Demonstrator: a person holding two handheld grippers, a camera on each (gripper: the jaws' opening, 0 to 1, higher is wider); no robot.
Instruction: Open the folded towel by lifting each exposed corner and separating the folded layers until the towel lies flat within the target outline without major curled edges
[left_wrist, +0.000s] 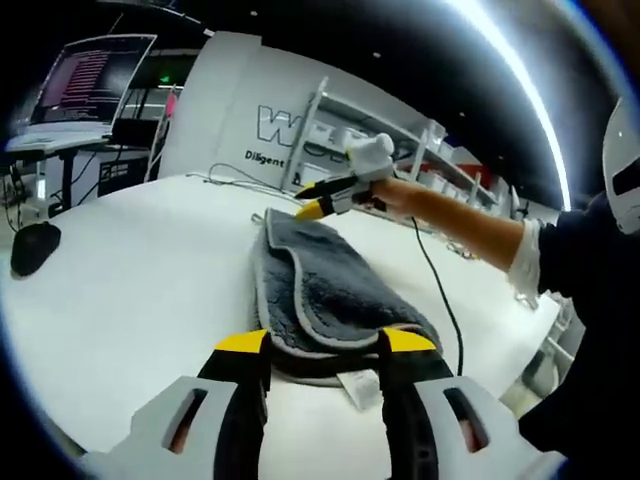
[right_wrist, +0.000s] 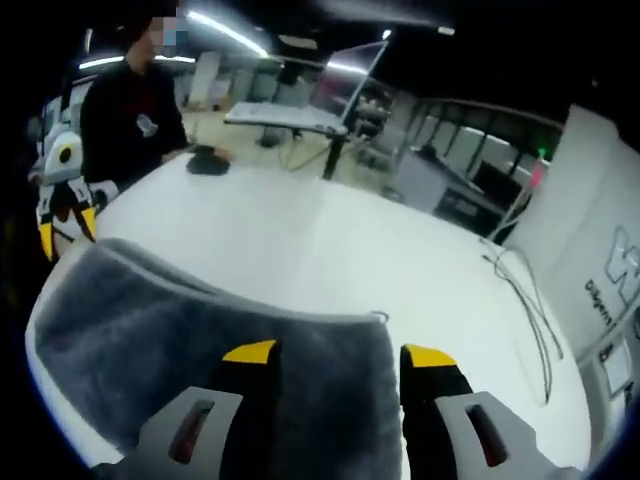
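A folded grey towel (left_wrist: 322, 290) with a lighter trim lies on the white table (left_wrist: 140, 300), a white label (left_wrist: 360, 386) at its near end. My left gripper (left_wrist: 325, 345) stands open at that near end, its yellow-tipped jaws wide apart on either side of the towel's edge. At the far end a person's hand holds my right gripper (left_wrist: 318, 205) just above the towel's far corner. In the right gripper view the right gripper (right_wrist: 340, 355) is open over the towel (right_wrist: 190, 330), close to its edge. The left gripper (right_wrist: 62, 205) shows at the towel's other end.
A black mouse (left_wrist: 35, 246) lies at the table's left side, also seen as the mouse (right_wrist: 208, 160) far off. A black cable (left_wrist: 443, 295) runs along the right of the towel, and thin cables (right_wrist: 525, 290) trail near the white panel. A person (right_wrist: 130, 110) stands behind the table.
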